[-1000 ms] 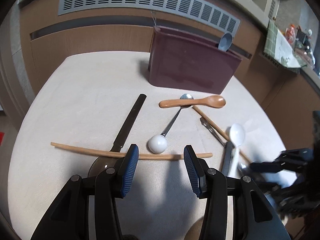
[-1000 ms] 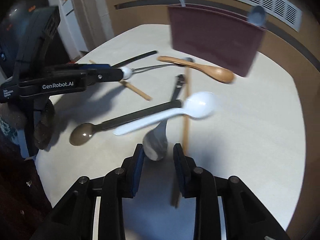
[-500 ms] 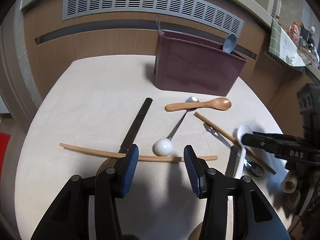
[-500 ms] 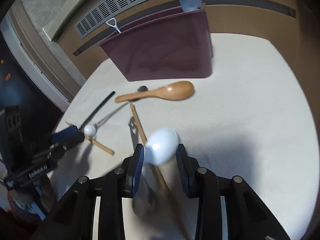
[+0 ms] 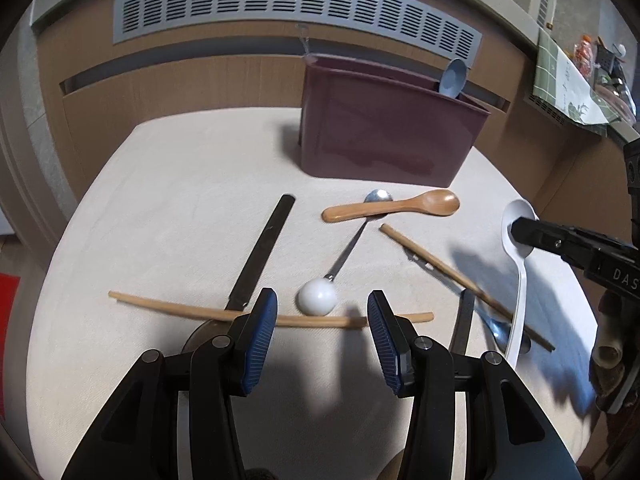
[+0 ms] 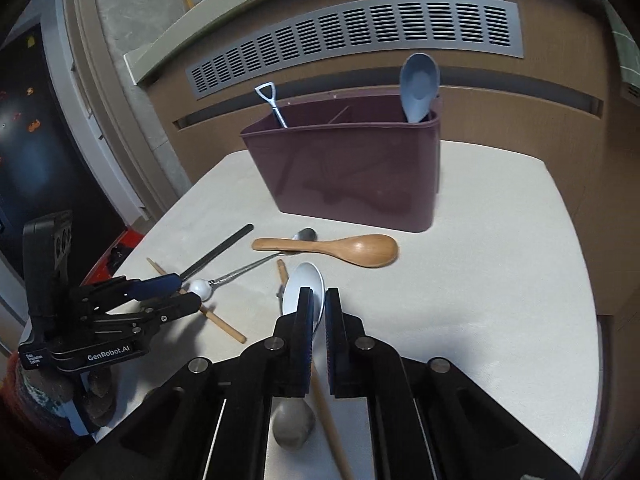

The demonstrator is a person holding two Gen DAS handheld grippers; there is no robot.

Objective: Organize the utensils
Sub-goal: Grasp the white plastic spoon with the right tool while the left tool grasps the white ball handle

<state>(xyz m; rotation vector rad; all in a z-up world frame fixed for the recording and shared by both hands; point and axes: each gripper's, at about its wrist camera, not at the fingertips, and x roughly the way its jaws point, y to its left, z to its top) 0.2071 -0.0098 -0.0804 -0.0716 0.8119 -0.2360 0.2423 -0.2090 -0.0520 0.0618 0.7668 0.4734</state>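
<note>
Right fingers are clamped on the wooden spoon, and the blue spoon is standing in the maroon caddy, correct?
Not quite. The right gripper is clamped on the white spoon, by its bowl; the wooden spoon lies untouched on the table, as the right wrist view shows. The blue spoon does stand in the maroon caddy.

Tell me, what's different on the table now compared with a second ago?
The right gripper has just closed its jaws on the white plastic spoon, gripping the bowl and lifting it so the handle hangs down. The left gripper remains open over the curved wooden stick. The wooden spoon and maroon plastic caddy stayed put.
</note>
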